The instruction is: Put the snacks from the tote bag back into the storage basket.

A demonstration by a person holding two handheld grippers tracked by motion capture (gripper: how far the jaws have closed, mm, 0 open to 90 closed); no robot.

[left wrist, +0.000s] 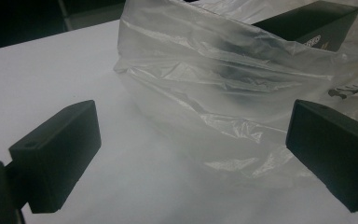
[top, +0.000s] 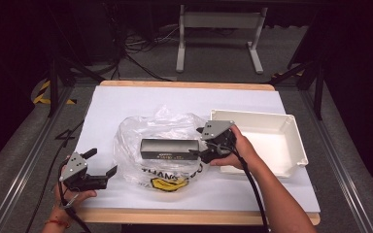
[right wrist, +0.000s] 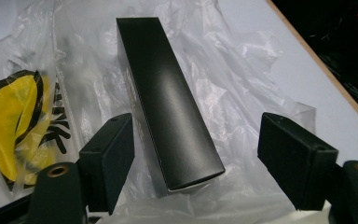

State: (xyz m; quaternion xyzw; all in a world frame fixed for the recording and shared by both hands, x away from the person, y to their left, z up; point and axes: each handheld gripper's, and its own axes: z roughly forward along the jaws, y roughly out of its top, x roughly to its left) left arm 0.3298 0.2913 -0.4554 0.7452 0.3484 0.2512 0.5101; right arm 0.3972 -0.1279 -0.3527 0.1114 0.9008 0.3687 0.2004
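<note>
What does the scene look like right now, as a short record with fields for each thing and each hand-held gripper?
surface: white table cover
bag: clear plastic bag, yellow print, lying mid-table
box: long black box lying on the bag
tray: white plastic bin, right of the bag
left hand-held gripper: open, beside the bag
right hand-held gripper: open, jaws either side of the box end, not pressing

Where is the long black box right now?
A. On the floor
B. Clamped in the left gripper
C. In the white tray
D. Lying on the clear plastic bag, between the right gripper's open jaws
D: the black box lies on the plastic bag, its near end between the jaws of the right gripper, which stand apart from it on both sides.
</note>
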